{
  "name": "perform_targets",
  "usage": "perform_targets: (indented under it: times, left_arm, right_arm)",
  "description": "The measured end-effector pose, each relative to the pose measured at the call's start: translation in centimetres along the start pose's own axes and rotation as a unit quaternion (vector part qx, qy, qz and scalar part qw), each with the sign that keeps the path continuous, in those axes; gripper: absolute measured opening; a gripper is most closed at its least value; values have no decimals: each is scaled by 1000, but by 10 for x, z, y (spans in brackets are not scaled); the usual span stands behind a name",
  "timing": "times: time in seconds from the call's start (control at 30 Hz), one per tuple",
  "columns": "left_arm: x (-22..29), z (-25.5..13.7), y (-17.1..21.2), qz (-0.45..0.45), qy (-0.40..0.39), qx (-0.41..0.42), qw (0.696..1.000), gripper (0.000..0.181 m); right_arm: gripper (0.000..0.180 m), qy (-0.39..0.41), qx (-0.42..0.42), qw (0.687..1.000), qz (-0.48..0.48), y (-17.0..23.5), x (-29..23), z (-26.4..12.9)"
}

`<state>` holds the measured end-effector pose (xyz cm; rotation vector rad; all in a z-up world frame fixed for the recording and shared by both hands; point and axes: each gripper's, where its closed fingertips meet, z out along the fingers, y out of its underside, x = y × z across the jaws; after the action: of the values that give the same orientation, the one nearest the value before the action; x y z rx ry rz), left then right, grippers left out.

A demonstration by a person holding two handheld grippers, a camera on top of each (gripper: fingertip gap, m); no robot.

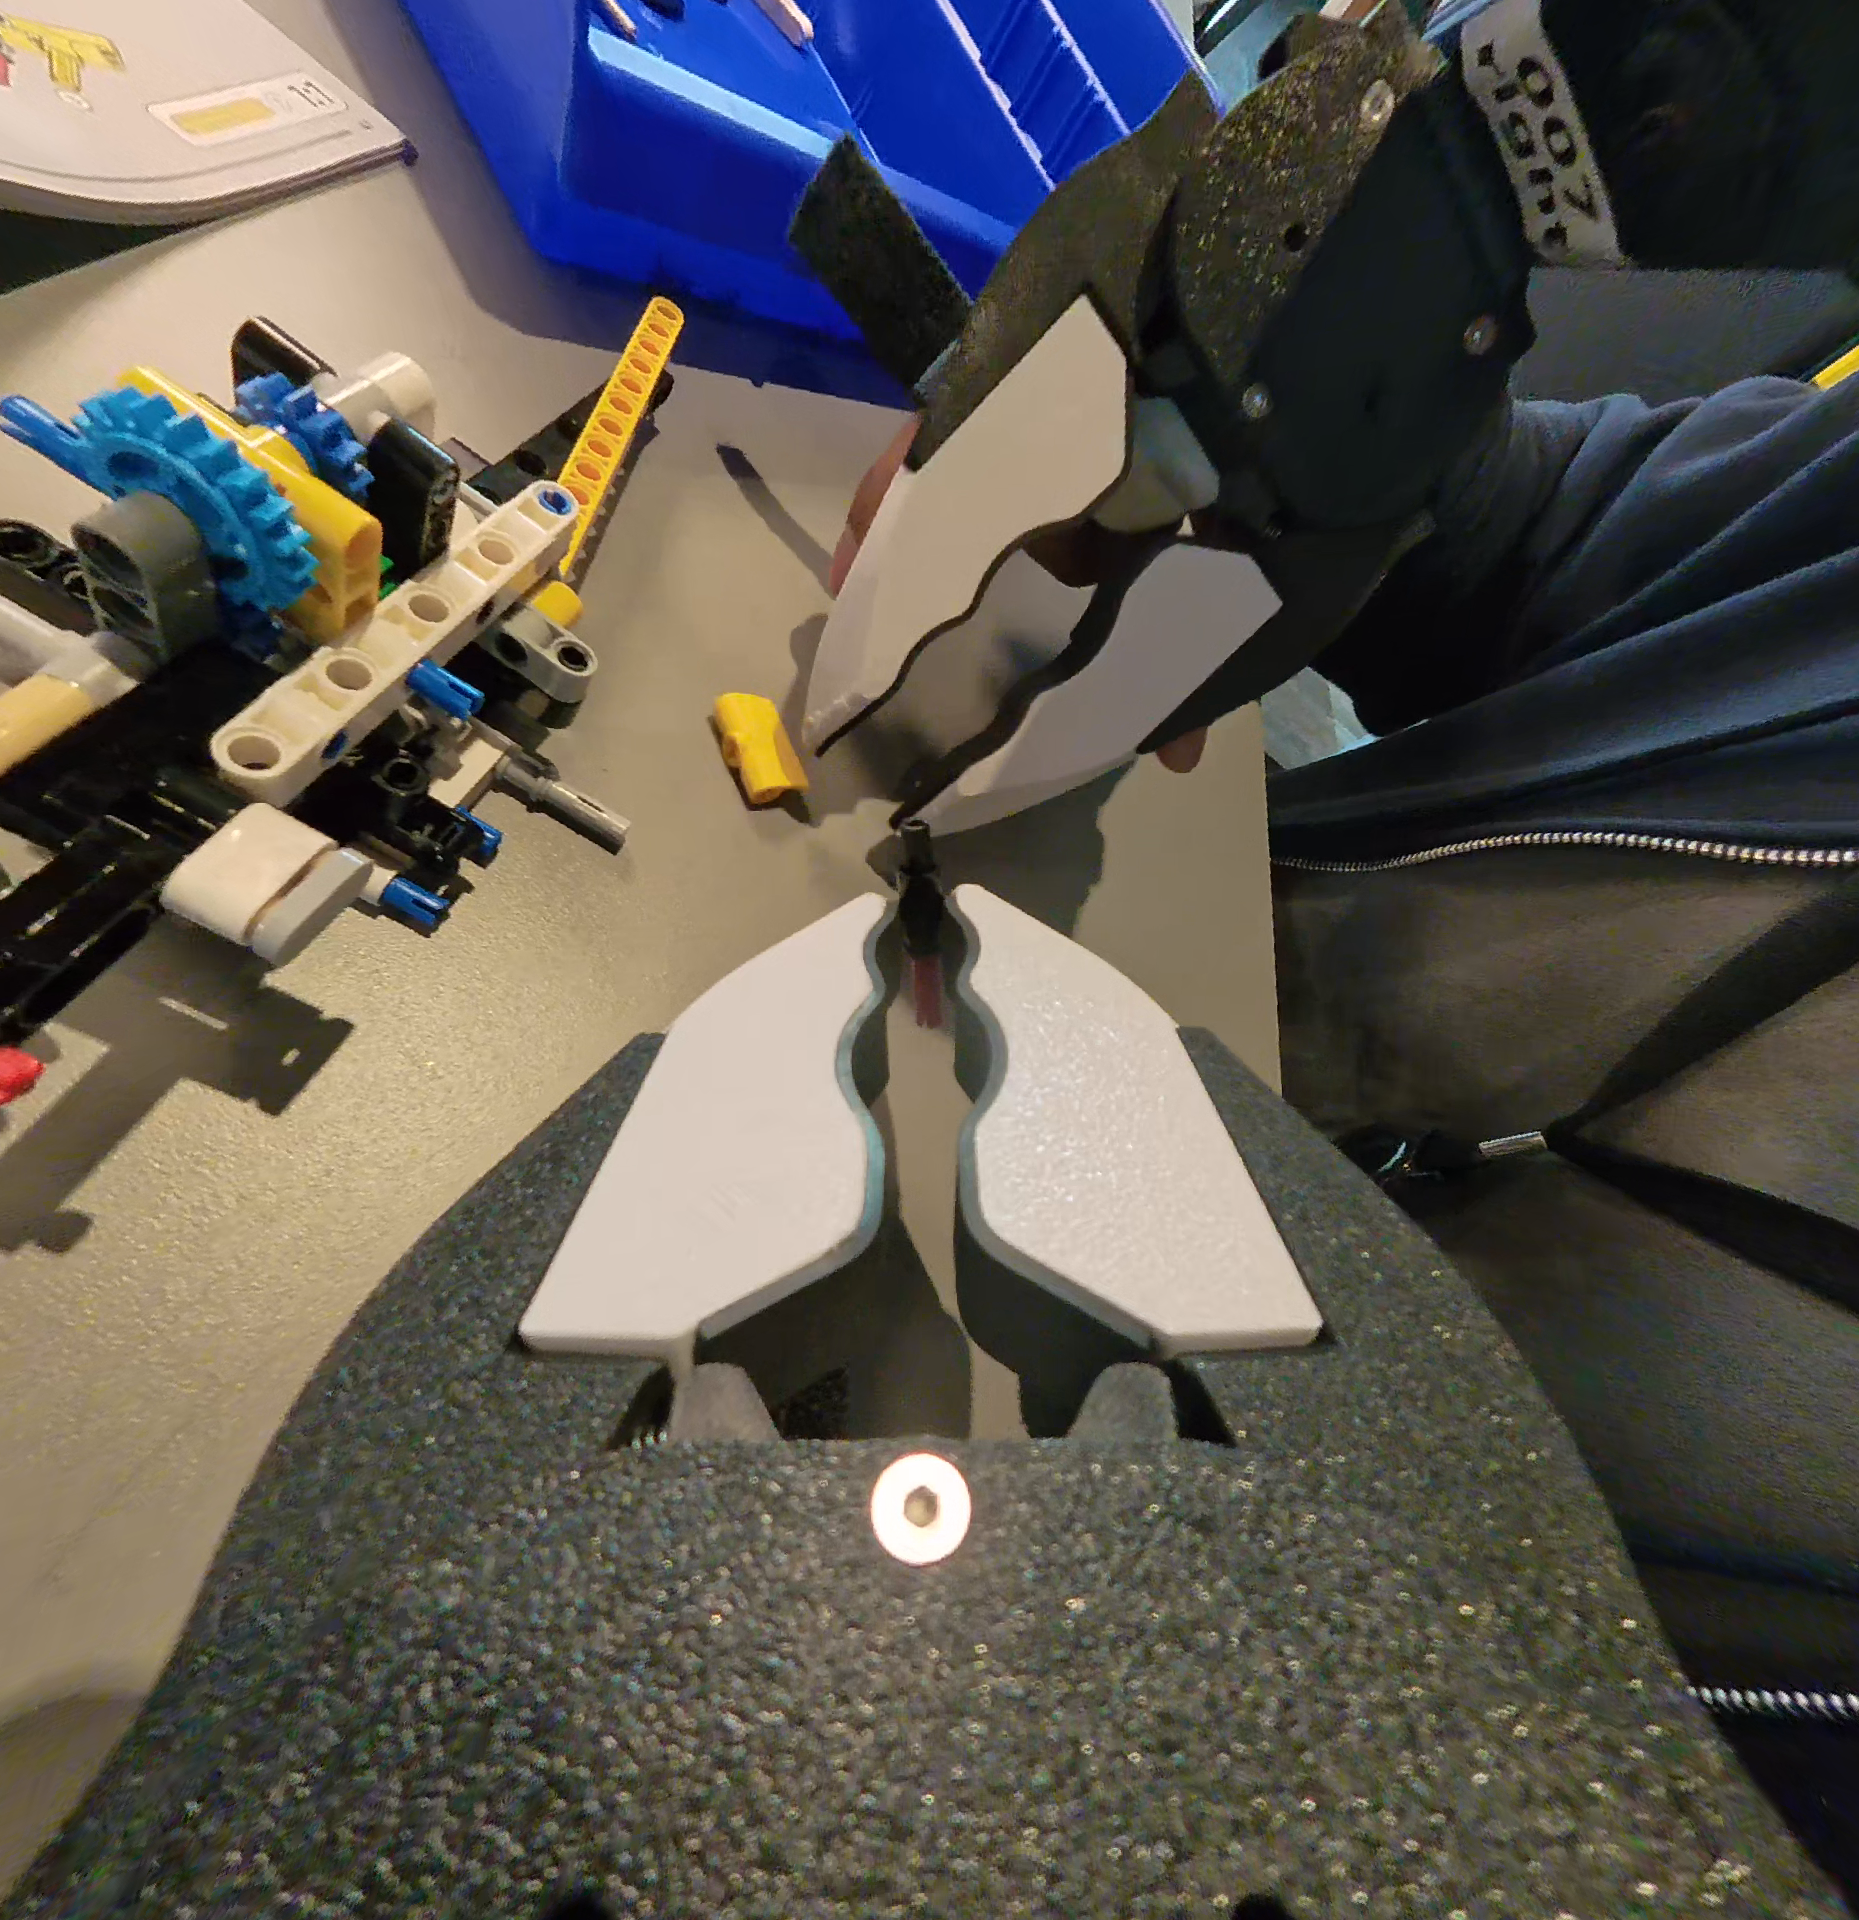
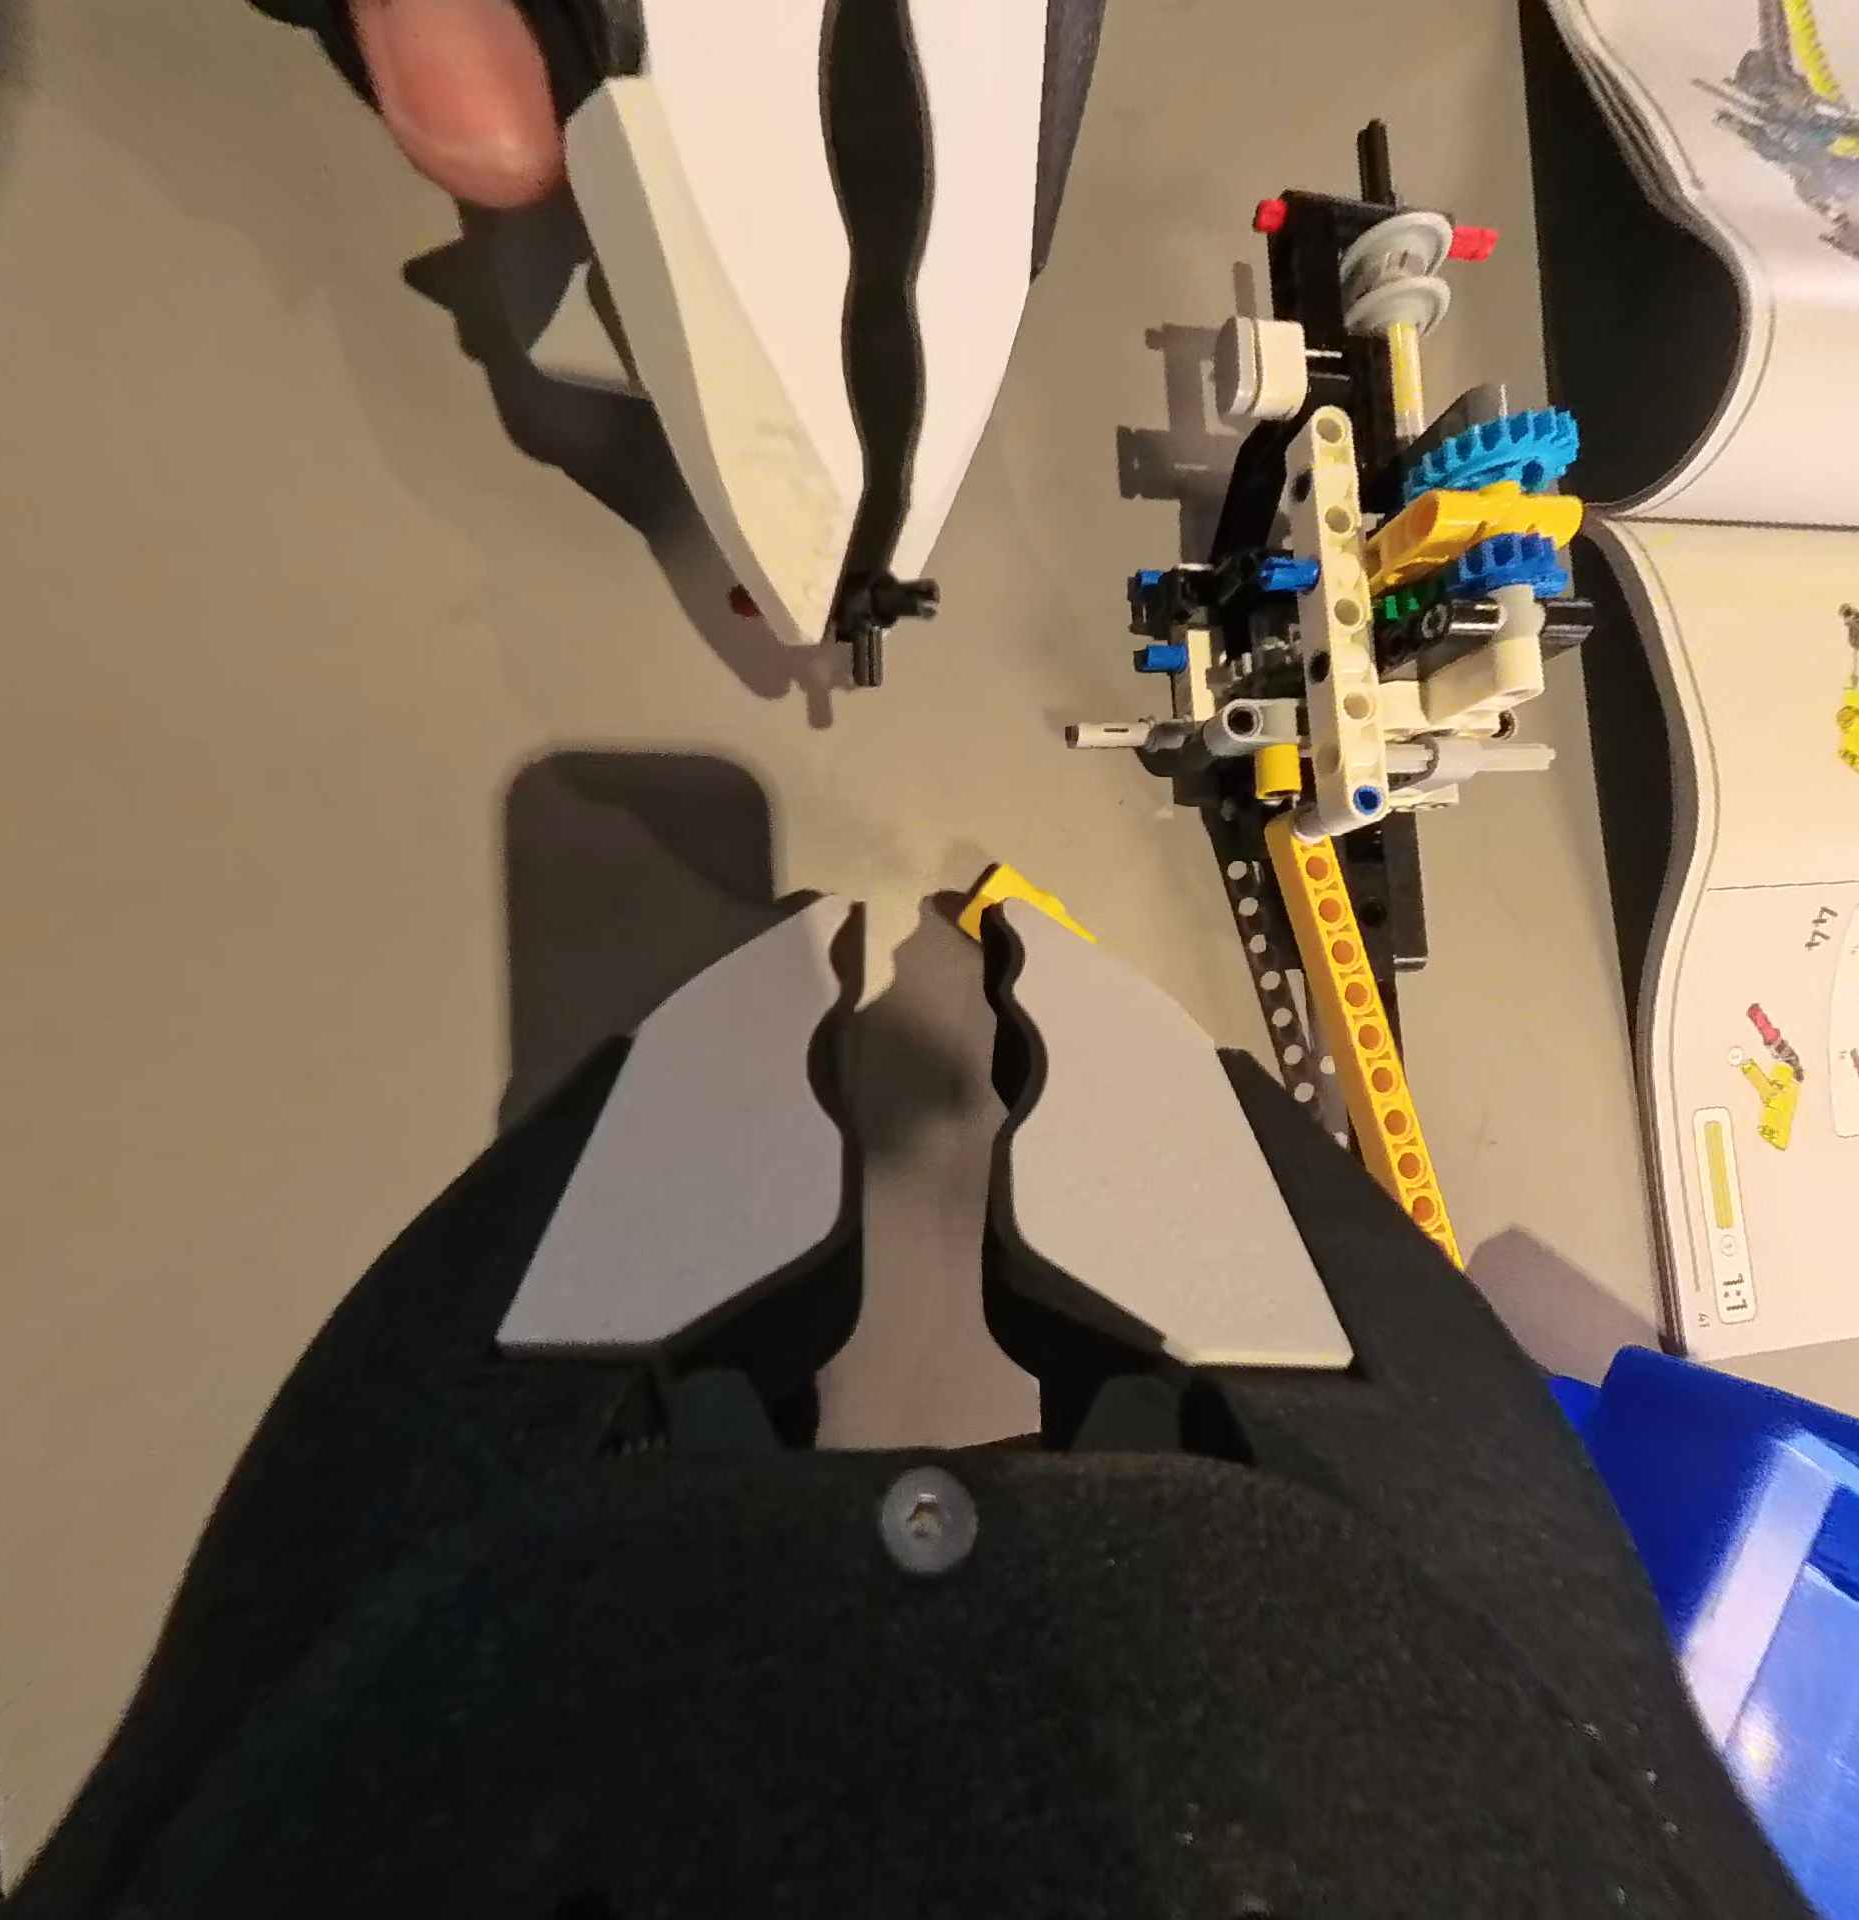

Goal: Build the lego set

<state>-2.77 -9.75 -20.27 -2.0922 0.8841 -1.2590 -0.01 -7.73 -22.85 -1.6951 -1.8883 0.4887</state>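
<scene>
While the left wrist view is showing the left hand-held gripper (image 1: 917, 914) pinching a small black pin (image 1: 917, 883) on a dark red axle (image 1: 925, 992) at its tips, the right hand-held gripper (image 1: 863, 774) is hovering spread just above. Light, stiff and slippery, the pin probably wants gripping across its collar.

From the right wrist view, the yellow connector (image 2: 1008, 899) is lying on the desk (image 2: 229, 727) beside the right gripper's tips, near the half-built Technic model (image 2: 1340, 623).
</scene>
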Motion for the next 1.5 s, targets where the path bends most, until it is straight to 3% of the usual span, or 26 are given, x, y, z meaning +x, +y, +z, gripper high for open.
perform_targets:
  times: [0.27, 0.57, 0.77, 1.5]
  left_arm:
    - [1, 0, 0, 3, 0, -2, 1000, 7]
    - [0, -1, 0, 4, 0, 0, 1000, 7]
    - [1, -1, 1, 8, -1, -2, 1000, 7]
    - [-2, -5, 0, 10, -14, 5, 1000, 7]
  right_arm:
    - [22, 33, 16, 997, -63, -6, 9, -1]
    - [22, 22, -17, 986, -166, -2, 18, -1]
    - [22, 2, -81, 966, -245, 9, 23, 5]
    - [17, -78, -137, 943, -292, 5, 23, 13]
